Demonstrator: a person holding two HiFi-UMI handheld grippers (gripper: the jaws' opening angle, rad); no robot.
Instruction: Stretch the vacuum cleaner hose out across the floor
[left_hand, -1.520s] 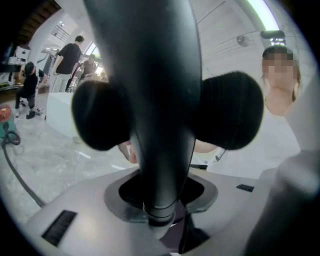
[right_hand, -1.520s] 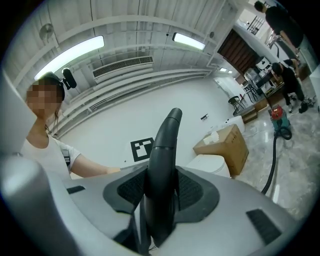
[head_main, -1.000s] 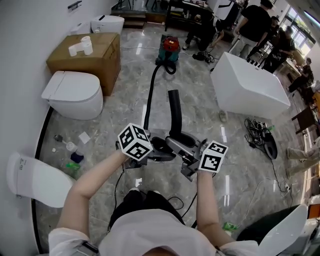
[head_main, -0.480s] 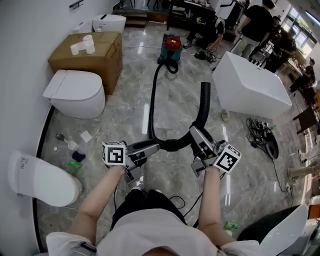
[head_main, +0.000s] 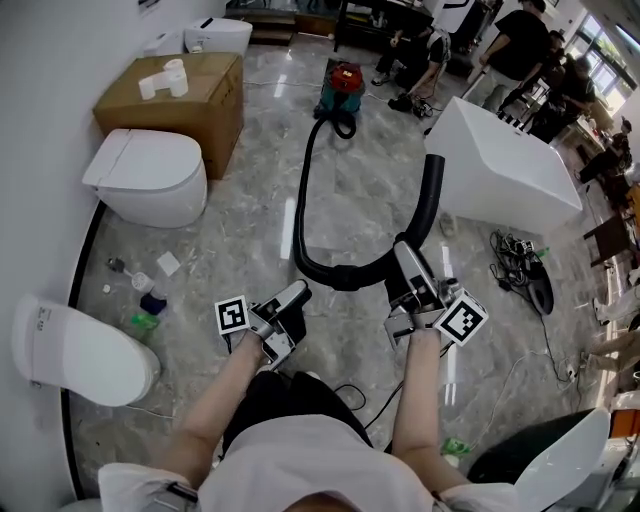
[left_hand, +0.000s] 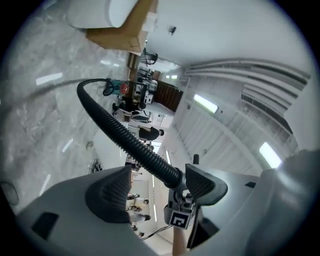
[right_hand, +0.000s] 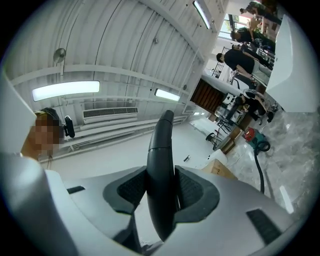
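Observation:
The red and teal vacuum cleaner (head_main: 342, 85) stands far up the floor. Its black ribbed hose (head_main: 303, 200) runs toward me, bends at the bottom and rises into a rigid black end tube (head_main: 432, 195). My right gripper (head_main: 408, 262) is shut on that tube; in the right gripper view both pads press its sides (right_hand: 161, 150). My left gripper (head_main: 293, 298) is open just below the bend, apart from the hose. Its jaws have just been opening with nothing between them. In the left gripper view the hose (left_hand: 115, 130) passes beyond the spread pads toward the other gripper.
Two white toilets (head_main: 150, 175) (head_main: 75, 350) and a cardboard box (head_main: 185, 95) line the left wall. A white bathtub (head_main: 500, 165) stands at the right, with cables (head_main: 520, 275) beside it. Small bottles (head_main: 150, 300) lie at the left. People stand at the back (head_main: 510, 50).
The left gripper has let go of the hose, rolled over and dropped back toward me. The right gripper has carried the end tube to the right, widening the hose's bend.

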